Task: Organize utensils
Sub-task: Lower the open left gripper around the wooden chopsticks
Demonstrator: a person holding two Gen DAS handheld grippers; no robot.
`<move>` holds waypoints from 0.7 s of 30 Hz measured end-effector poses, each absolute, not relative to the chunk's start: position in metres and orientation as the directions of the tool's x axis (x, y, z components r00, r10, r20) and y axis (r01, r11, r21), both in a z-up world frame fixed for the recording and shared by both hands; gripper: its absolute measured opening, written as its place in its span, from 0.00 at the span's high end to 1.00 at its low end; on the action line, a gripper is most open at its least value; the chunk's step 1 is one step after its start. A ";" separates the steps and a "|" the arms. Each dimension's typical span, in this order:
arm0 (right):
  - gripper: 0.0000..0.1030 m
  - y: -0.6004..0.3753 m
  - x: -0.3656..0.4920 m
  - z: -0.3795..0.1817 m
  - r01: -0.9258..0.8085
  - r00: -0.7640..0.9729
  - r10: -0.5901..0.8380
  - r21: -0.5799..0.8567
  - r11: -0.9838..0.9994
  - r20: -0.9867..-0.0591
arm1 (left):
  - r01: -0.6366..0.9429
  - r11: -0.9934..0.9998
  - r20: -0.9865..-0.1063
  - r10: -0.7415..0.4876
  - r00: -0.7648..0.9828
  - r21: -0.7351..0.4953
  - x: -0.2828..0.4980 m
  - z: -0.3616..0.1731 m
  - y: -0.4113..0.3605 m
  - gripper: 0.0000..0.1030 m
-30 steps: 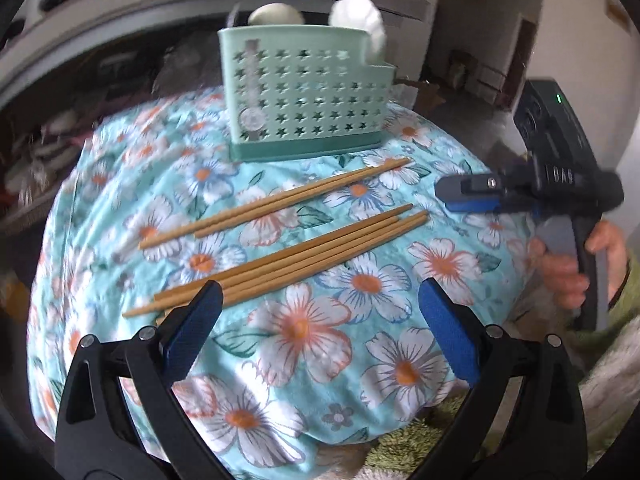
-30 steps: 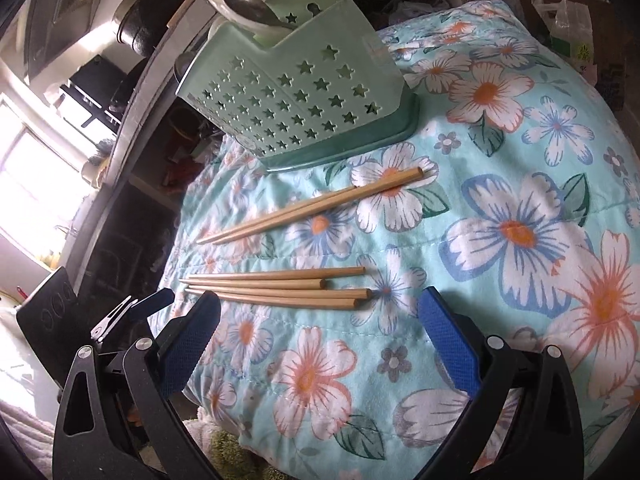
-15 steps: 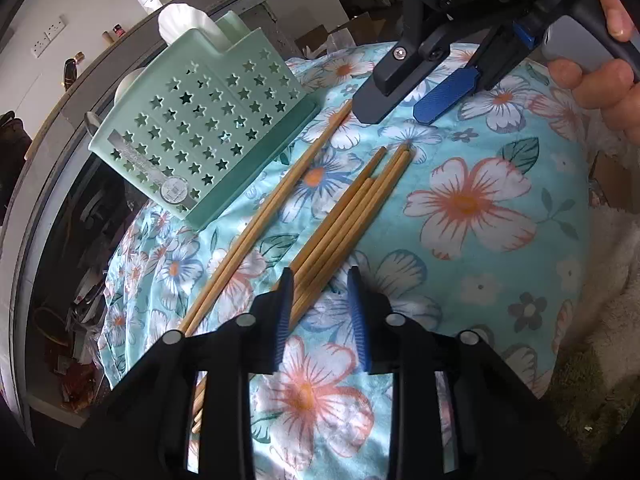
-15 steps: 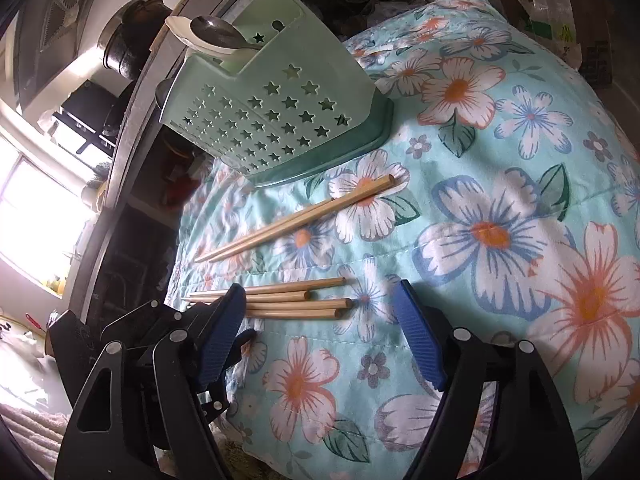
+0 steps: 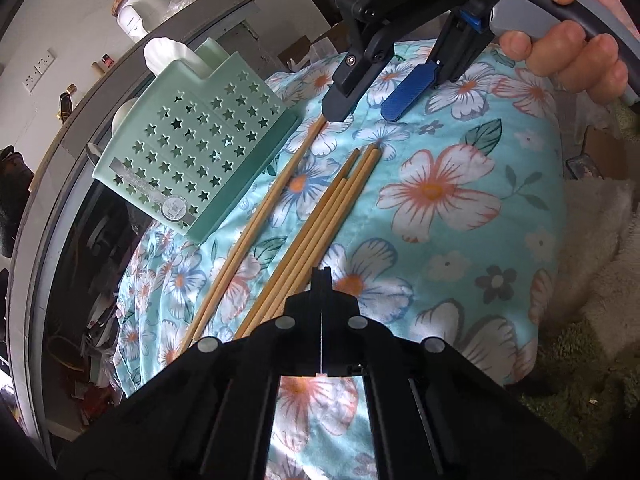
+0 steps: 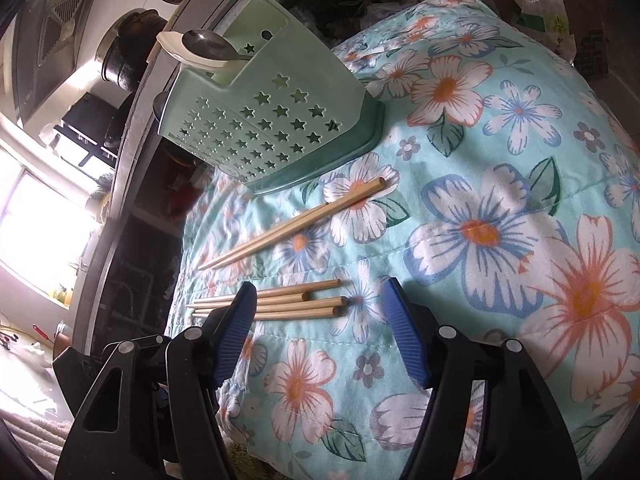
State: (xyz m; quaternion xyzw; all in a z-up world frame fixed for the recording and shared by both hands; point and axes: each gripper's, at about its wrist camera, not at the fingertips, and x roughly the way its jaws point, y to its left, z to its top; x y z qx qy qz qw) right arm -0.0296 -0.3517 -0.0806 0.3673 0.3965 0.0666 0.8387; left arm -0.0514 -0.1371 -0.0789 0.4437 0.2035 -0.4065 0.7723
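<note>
1. Left gripper, bottom centre of the left wrist view: its jaws are fully closed, the two black fingers pressed flat together with only a thin seam between them. Nothing shows between them; the tips sit just beside the nearest of the four chopsticks.
2. Those four wooden chopsticks lie bunched side by side on the floral cloth, running diagonally from lower left up toward the centre of the frame.
3. A separate pair of chopsticks lies to their left, near the base of the mint green utensil holder, upper left.
4. Right gripper, lower centre of the right wrist view: its jaws have just been closing but stand apart, blue pads either side of the butt ends of the four chopsticks, not touching them.
5. In that view the pair lies above, below the star-punched holder; a metal spoon and a white spoon poke from its top.
6. A person's hand grips the right gripper's handle, upper right of the left wrist view.
</note>
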 end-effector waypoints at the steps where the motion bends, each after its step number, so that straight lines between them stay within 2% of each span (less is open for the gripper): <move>1: 0.37 -0.352 -0.030 -0.081 0.179 0.676 0.405 0.670 0.720 -0.616 | 0.808 0.283 -0.675 -0.446 0.587 0.517 -0.051 -0.079 -0.136 1.00; 4: 0.37 -0.351 -0.030 -0.080 0.177 0.676 0.413 0.679 0.713 -0.610 | 0.789 0.282 -0.661 -0.435 0.612 0.546 -0.048 -0.080 -0.141 0.96; 6: 0.37 -0.352 -0.031 -0.081 0.178 0.676 0.416 0.683 0.709 -0.608 | 0.767 0.259 -0.638 -0.434 0.635 0.587 -0.050 -0.083 -0.147 0.81; 7: 0.37 -0.352 -0.031 -0.081 0.179 0.677 0.417 0.685 0.707 -0.607 | 0.760 0.244 -0.631 -0.438 0.640 0.602 -0.051 -0.085 -0.150 0.78; 11: 0.37 -0.353 -0.032 -0.081 0.179 0.680 0.418 0.689 0.702 -0.603 | 0.726 0.188 -0.598 -0.451 0.662 0.662 -0.056 -0.092 -0.160 0.81; 13: 0.37 -0.353 -0.032 -0.081 0.179 0.681 0.416 0.688 0.703 -0.603 | 0.726 0.172 -0.600 -0.456 0.657 0.665 -0.056 -0.096 -0.164 0.93; 15: 0.37 -0.352 -0.032 -0.081 0.179 0.680 0.415 0.685 0.706 -0.605 | 0.719 0.164 -0.589 -0.466 0.660 0.676 -0.057 -0.099 -0.165 1.00; 21: 0.37 -0.354 -0.032 -0.081 0.178 0.684 0.413 0.687 0.704 -0.601 | 0.700 0.107 -0.578 -0.483 0.658 0.706 -0.069 -0.099 -0.159 1.00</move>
